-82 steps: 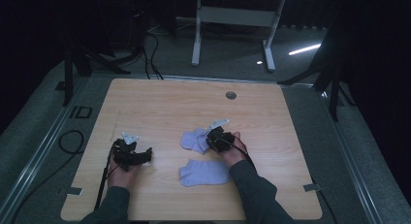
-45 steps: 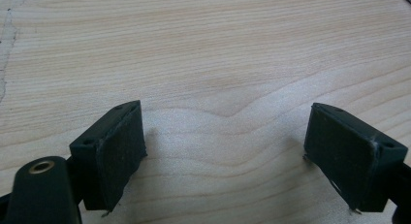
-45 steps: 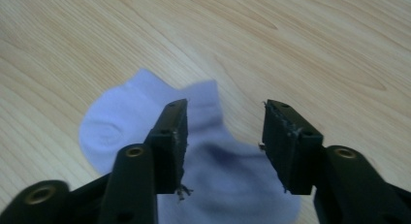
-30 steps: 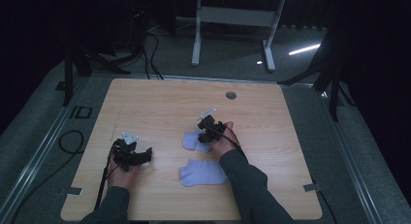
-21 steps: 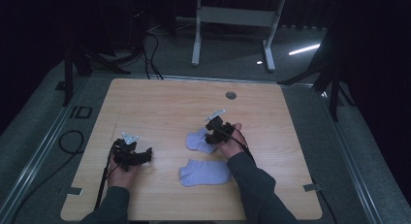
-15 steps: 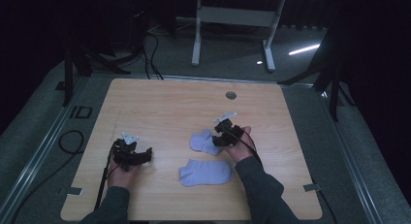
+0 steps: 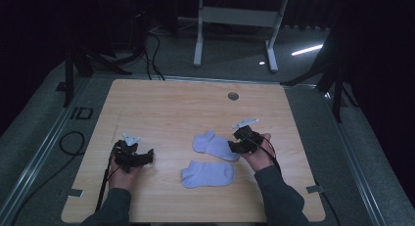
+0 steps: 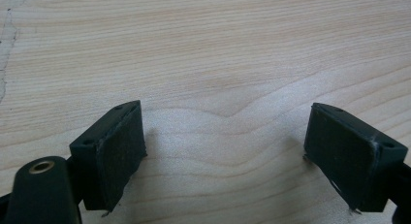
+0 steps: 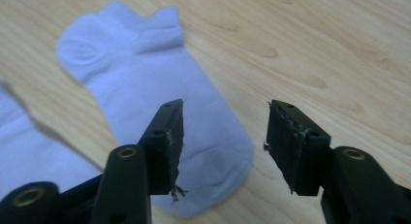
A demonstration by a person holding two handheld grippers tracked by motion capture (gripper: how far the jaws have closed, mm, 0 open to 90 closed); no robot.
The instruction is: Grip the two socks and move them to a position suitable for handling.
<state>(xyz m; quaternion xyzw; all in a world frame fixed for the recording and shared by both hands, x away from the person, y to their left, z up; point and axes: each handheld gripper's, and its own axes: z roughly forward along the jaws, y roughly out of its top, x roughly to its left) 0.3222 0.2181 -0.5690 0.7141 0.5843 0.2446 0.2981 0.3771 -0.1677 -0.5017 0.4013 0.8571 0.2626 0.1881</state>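
Wooden table (image 7: 166,108); right hand-held gripper (image 9: 223,136) overlaps sock (image 9: 160,88) toe.

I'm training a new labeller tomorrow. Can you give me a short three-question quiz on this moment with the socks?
1. True or false: the right gripper is shut on a sock.
2. How many socks lie on the table? A) one B) two C) three
3. Fill in: between its open jaws the left gripper has nothing but bare ____.

Key:
1. False. Its jaws stand open over the toe end of the far sock, gripping nothing.
2. B: the far sock and the near sock.
3. Wood.
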